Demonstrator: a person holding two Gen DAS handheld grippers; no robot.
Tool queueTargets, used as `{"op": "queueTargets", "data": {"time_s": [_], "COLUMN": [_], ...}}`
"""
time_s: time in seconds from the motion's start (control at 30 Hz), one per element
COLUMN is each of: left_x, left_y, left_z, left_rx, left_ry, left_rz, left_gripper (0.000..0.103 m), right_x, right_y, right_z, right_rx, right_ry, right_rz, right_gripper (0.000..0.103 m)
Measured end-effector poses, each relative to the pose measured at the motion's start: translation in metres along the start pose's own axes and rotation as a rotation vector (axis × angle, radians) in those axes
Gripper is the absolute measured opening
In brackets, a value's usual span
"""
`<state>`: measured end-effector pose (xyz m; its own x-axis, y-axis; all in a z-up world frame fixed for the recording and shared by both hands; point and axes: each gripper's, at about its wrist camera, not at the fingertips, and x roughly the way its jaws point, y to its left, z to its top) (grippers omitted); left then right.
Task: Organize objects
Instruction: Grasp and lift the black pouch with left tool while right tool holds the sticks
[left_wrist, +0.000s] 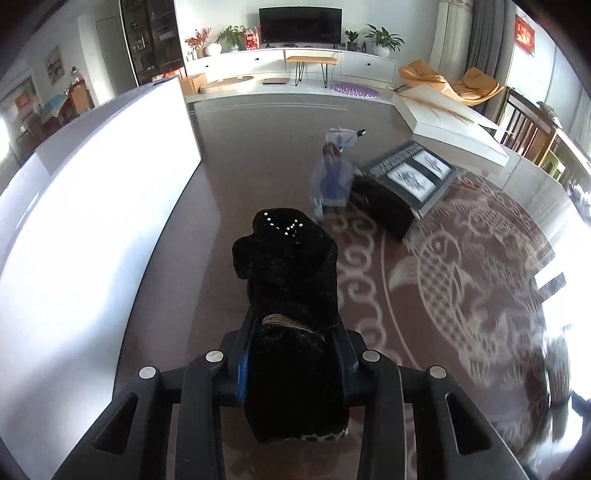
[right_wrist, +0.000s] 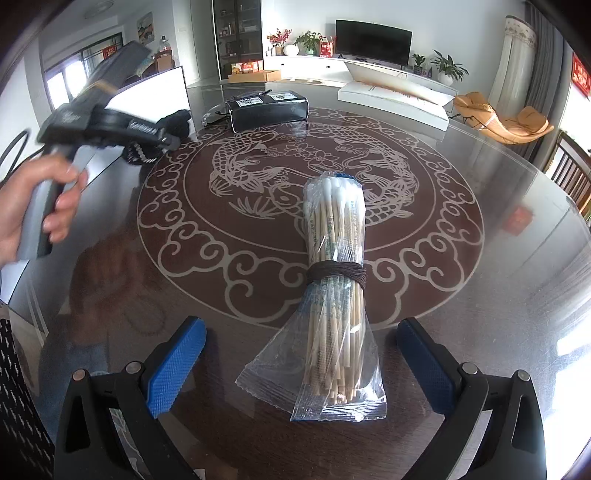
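Observation:
A black fuzzy fabric item (left_wrist: 291, 280) with small rhinestones sticks out forward from my left gripper (left_wrist: 293, 354), whose blue pads press on its sides above the table. In the right wrist view a person's hand (right_wrist: 37, 206) holds that gripper at the upper left, and the black item (right_wrist: 176, 122) shows at its tip. A bundle of wooden cotton swabs (right_wrist: 336, 277) in a clear bag, tied with a dark band, lies on the round glass table (right_wrist: 480, 332). My right gripper (right_wrist: 301, 365) stands wide open with the bag's near end between its pads, neither pad touching it.
A black box with white labels (left_wrist: 402, 184) (right_wrist: 267, 107) lies toward the far side of the table, a small clear bag (left_wrist: 332, 173) beside it. A tall white box (left_wrist: 92, 221) stands at the left. A flat white box (right_wrist: 395, 99) lies at the far right edge.

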<state>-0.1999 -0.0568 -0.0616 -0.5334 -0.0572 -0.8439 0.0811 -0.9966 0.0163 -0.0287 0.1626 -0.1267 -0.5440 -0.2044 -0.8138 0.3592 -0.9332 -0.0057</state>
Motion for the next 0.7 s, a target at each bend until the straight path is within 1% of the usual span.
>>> {"op": "queueTargets", "data": {"time_s": [0.03, 0.17, 0.23, 0.3, 0.4, 0.7], "left_x": [-0.012, -0.049, -0.06, -0.067, -0.071, -0.071], "left_y": [-0.002, -0.007, -0.011, -0.012, -0.016, -0.018], "left_z": [-0.018, -0.075, -0.095, -0.107, -0.114, -0.114], "left_rx": [0.0, -0.028, -0.033, -0.028, -0.027, -0.025], "left_ry": [-0.001, -0.011, -0.022, -0.03, -0.032, -0.058], "left_rz": [0.004, 0.017, 0.019, 0.023, 0.014, 0.008], "left_gripper": [0.034, 0.035, 0.035, 0.035, 0.035, 0.035], "right_x": [0.0, 0.0, 0.0, 0.0, 0.0, 0.0], "right_y": [0.0, 0.0, 0.0, 0.0, 0.0, 0.0], "right_z": [0.0, 0.0, 0.0, 0.0, 0.0, 0.0], "right_rx": [0.0, 0.0, 0.0, 0.0, 0.0, 0.0], "right_ry": [0.0, 0.0, 0.0, 0.0, 0.0, 0.0], "right_rz": [0.0, 0.0, 0.0, 0.0, 0.0, 0.0], "right_gripper": [0.103, 0.103, 0.103, 0.103, 0.103, 0.103]}}
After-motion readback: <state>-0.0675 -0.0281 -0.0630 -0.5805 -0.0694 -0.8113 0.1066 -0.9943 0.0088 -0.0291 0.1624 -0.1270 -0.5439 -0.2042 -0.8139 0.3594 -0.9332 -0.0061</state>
